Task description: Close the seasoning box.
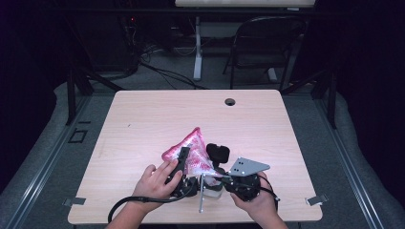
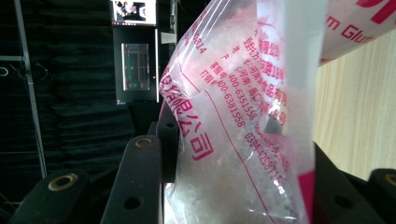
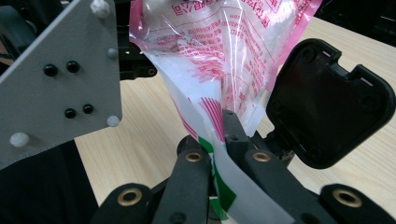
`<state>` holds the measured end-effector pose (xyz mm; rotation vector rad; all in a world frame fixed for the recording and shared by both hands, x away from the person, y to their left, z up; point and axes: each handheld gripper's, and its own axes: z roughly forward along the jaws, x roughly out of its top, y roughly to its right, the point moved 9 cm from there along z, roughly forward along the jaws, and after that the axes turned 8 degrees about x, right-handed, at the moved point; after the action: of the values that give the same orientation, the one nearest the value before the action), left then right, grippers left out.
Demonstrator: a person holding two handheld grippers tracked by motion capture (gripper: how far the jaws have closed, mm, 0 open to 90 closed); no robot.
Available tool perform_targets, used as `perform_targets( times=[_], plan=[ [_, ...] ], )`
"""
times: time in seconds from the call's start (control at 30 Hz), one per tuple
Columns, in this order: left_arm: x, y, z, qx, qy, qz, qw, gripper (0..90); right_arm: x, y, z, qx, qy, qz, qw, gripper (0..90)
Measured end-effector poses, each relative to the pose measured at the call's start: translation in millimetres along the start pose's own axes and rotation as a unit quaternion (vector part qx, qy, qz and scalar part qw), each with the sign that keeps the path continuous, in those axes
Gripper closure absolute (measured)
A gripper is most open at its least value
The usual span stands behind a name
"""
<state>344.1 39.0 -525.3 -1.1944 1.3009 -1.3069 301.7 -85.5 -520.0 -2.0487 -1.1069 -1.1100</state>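
The bag [image 1: 192, 153] is raised over the table [image 1: 143, 124], near you. Your right gripper [image 3: 219, 135] has its jaws tightly closed on the bag's edge, so it stays up, while your left gripper [image 2: 233, 186] clamps the filled part between half-open jaws to steady it.

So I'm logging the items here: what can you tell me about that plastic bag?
The plastic bag is clear film printed in pink and red, holding white granules. It stands tilted above the table, peak up. The left gripper has it between its jaws; the right gripper is shut on a lower edge.
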Motion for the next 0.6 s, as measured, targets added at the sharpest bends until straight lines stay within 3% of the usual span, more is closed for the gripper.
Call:
perform_targets(
  times=[0.23,0.6],
  plan=[
    [-1.2,-2.4,-0.8,0.005,-0.001,-0.01,0.9999,64.8,2.7,-2.4,-0.4,0.003,0.005,-0.004,1.0,90.0],
    [-3.4,-10.3,-0.6,0.024,-0.007,-0.006,0.9997,64.9,7.8,-3.4,-1.0,-0.003,0.01,-0.022,0.9997,90.0]
  ],
)
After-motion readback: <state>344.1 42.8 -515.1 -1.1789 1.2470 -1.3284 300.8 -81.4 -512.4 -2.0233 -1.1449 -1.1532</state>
